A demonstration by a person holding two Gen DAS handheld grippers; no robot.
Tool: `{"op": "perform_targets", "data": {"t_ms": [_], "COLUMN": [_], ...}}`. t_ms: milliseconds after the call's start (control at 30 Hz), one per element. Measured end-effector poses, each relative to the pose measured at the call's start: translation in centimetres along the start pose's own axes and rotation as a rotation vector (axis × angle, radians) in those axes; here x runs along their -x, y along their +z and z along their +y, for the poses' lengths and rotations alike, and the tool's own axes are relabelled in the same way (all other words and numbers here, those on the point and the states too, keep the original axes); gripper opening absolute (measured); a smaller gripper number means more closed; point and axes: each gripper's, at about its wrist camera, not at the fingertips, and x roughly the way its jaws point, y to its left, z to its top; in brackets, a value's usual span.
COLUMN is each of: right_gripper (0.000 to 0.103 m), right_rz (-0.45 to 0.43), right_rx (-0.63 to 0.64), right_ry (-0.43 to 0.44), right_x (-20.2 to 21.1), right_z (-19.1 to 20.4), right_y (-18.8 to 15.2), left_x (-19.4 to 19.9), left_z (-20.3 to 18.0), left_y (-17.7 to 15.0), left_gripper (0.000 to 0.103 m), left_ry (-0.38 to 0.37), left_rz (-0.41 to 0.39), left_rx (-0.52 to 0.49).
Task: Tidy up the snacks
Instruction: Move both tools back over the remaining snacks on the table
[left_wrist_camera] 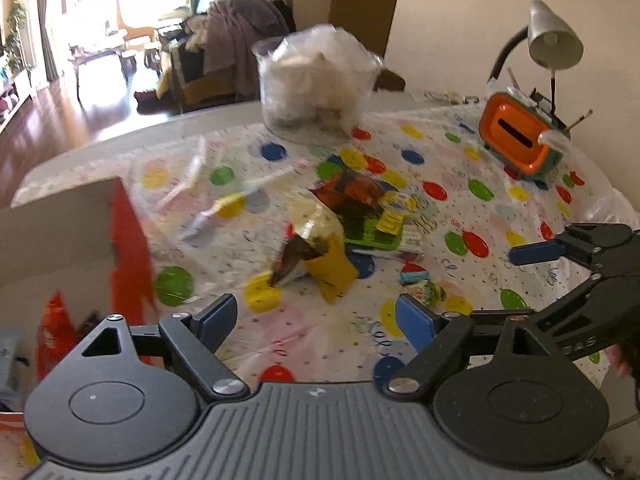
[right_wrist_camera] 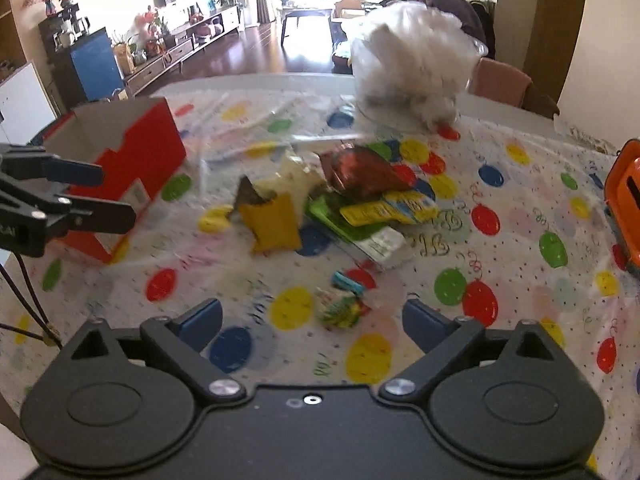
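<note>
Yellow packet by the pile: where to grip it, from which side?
Probably best for the right gripper, open and facing it, to take the yellow packet by its free near edge. It lies roughly flat on the tablecloth, its far end against the other snacks.

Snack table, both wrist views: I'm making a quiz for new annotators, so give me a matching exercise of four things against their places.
Things:
1. red cardboard box
2. orange container
3. clear tub of white stuffing
4. small striped candy

Places:
A. far edge of the table, behind the snack pile
B. closest to the right gripper, ahead of its open fingers
C. left side of the table, top open
D. right side, below the desk lamp

Pairs: 1-C, 2-D, 3-A, 4-B
</note>
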Motion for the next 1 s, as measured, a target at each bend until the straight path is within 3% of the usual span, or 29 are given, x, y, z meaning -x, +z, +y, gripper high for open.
{"op": "perform_targets", "data": {"t_ms": [200,467,833,1000], "right_gripper": [0.077,0.057,0.049,0.043], "right_rz": [0.048,0.102,0.152,0.157], "right_rx": [-0.015,-0.004,0.112,0.201], "right_ry": [0.031,0.146,0.139,0.107], "right_x": [-3.4,-6.7,-9.2,-9.3], "right_z": [-2.4,-3.3,-2.3,-1.5], "right_y": [-1.0,-0.6,0.4,0.3], "left_x": [-3.3,-6.5,-9.4,-11.6], "left_z": [-2.0,-3.2,-2.8,-2.0], "left_y": [0.4,1.1,2.4,3.7], "left_gripper": [0.086,0.086,0.086,0.086], "left_ry": [0.029,0.055,0.098,0.094], "left_rz": [0.043,0.090,0.175,0.249], "left_rx": [0.002,-0.009,-0.002,0.068]}}
